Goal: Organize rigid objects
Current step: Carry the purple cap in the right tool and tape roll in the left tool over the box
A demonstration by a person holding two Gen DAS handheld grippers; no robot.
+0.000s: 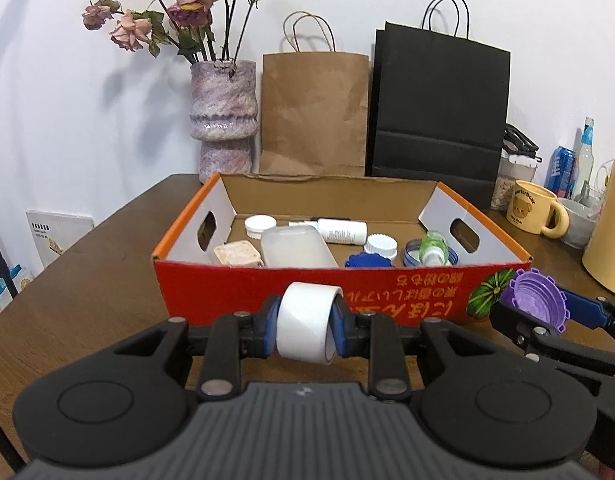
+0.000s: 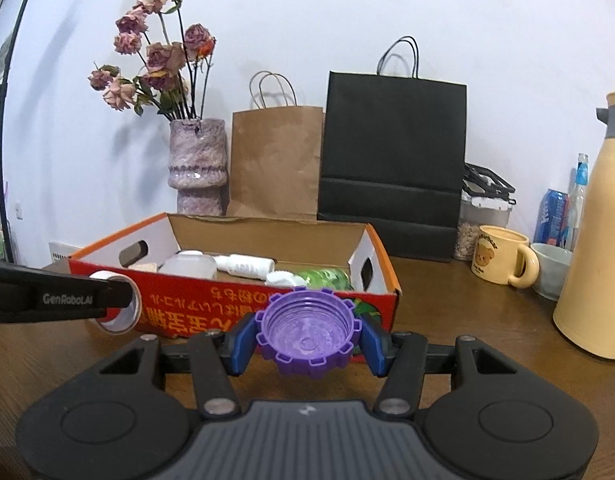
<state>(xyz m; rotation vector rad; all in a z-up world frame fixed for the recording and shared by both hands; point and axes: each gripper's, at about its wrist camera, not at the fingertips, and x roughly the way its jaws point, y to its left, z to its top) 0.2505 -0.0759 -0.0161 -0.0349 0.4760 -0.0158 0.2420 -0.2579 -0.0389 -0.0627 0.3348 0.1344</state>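
Note:
My left gripper (image 1: 305, 326) is shut on a white roll of tape (image 1: 307, 322), held just in front of the red cardboard box (image 1: 315, 294). My right gripper (image 2: 309, 334) is shut on a purple ridged bottle cap (image 2: 309, 330), its hollow side facing the camera, also in front of the box (image 2: 187, 304). In the left wrist view the purple cap (image 1: 533, 298) shows at the right; in the right wrist view the tape roll (image 2: 117, 306) shows at the left behind the left gripper's black finger. Inside the box lie white caps (image 1: 381, 245), a white bottle (image 1: 341, 230), a frosted container (image 1: 295, 246), a blue cap and a green bottle.
The box sits on a brown wooden table (image 1: 87, 288). Behind it stand a vase of dried roses (image 1: 223, 120), a brown paper bag (image 1: 313, 112) and a black paper bag (image 1: 437, 116). To the right are a yellow bear mug (image 2: 503, 256), a grey cup, a can and a tall cream flask (image 2: 597, 240).

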